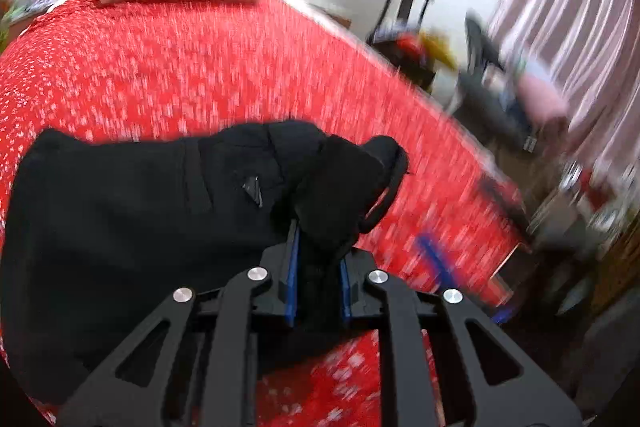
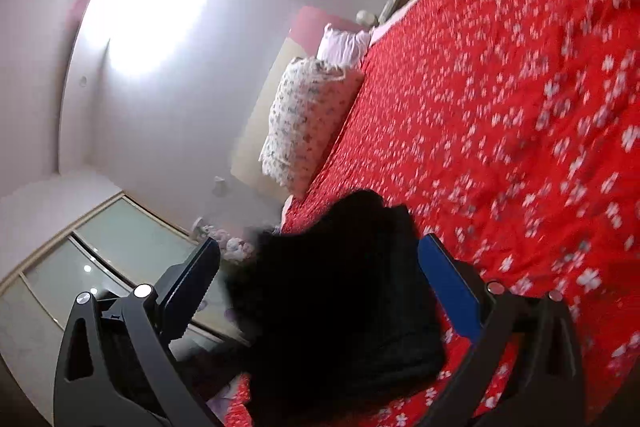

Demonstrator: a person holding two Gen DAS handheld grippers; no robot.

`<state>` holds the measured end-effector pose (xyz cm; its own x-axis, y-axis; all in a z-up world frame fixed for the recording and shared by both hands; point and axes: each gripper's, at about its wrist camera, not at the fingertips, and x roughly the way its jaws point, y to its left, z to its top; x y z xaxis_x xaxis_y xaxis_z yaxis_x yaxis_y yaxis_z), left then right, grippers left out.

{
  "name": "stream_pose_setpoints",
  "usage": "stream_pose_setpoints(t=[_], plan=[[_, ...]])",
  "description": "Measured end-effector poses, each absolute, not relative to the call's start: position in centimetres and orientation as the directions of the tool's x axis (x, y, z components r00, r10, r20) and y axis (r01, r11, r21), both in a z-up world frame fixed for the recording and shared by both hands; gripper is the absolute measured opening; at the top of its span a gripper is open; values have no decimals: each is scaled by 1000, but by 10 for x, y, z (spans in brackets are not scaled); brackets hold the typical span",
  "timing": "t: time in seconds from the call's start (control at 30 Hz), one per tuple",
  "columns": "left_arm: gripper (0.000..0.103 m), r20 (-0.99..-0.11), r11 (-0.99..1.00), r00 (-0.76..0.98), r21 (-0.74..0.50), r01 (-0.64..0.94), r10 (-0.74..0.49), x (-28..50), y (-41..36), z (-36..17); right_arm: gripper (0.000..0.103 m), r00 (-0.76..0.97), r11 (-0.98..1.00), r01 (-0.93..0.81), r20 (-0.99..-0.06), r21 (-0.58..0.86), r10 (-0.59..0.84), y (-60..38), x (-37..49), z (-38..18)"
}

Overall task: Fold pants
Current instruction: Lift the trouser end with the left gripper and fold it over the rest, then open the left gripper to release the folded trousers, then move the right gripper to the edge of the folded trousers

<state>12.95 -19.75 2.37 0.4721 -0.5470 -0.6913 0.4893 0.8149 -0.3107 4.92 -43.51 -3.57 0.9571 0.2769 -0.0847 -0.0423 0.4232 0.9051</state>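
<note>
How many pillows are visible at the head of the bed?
2. A white floral-print pillow lies on the red flowered bedspread at the head. A plain pale pink pillow sits behind it, against the wall. More may be hidden.

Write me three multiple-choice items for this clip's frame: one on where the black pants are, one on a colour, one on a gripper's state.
1. Where do the black fabric pants lie?
A. On the red white-flowered bedspread
B. On a wooden floor
C. Over a chair back

2. What colour are the pads on the left gripper fingers?
A. Yellow
B. Blue
C. White

3. How does the right gripper stand?
A. Shut on a pillow
B. Out of view
C. Open, pants between its fingers

Answers: 1 A, the left wrist view shows the dark cloth spread on the red cover. 2 B, blue strips line both fingers where they pinch the pants. 3 C, the right wrist view shows the fingers wide apart on either side of the cloth.
</note>
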Motion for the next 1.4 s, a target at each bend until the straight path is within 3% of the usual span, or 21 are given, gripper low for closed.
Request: stream_pose_setpoints(t=[0.1,0.23,0.33,0.37,0.4,0.53,0.7,0.83,0.97,1.07,1.2,1.3,1.4], plan=[[19,-726,823,446,-297,484,-524,121,-197,-3,101,961,455,-39,-92,889,262,-436,45,-33],[24,-722,832,465,-282,478,-512,112,-192,-1,101,953,474,-40,-108,879,281,-434,51,-33],[38,-723,823,448,-301,481,-526,103,-182,4,101,949,492,-46,-117,869,294,-433,54,-31],[67,-705,803,434,-336,492,-561,98,-176,7,101,949,504,-48,-118,862,292,-432,53,-30],[89,-674,785,437,-375,492,-596,91,-165,11,101,949,515,-54,-116,856,292,-430,53,-27],[90,-608,781,496,-416,466,-620,78,-117,28,98,938,576,-112,-104,809,330,-430,52,-13],[94,-631,879,613,-374,296,-475,102,-47,25,98,803,585,-332,-105,740,587,-405,57,16],[95,-668,887,593,-409,213,-450,122,-29,8,99,718,639,-370,-228,675,658,-374,60,21],[95,-722,902,551,-400,161,-418,130,-25,-18,99,639,707,-187,-462,682,615,-360,80,-16],[95,-721,912,565,-370,176,-402,129,-26,-23,99,660,663,-201,-401,721,635,-366,73,-28],[95,-672,873,573,-450,188,-470,129,-11,-5,99,653,696,-215,-429,685,624,-363,72,-5],[98,-600,817,586,-536,211,-545,153,6,21,100,674,584,-263,-287,768,681,-376,88,19],[101,-569,756,534,-610,236,-625,196,6,39,102,652,505,-233,-252,831,715,-377,121,24]])
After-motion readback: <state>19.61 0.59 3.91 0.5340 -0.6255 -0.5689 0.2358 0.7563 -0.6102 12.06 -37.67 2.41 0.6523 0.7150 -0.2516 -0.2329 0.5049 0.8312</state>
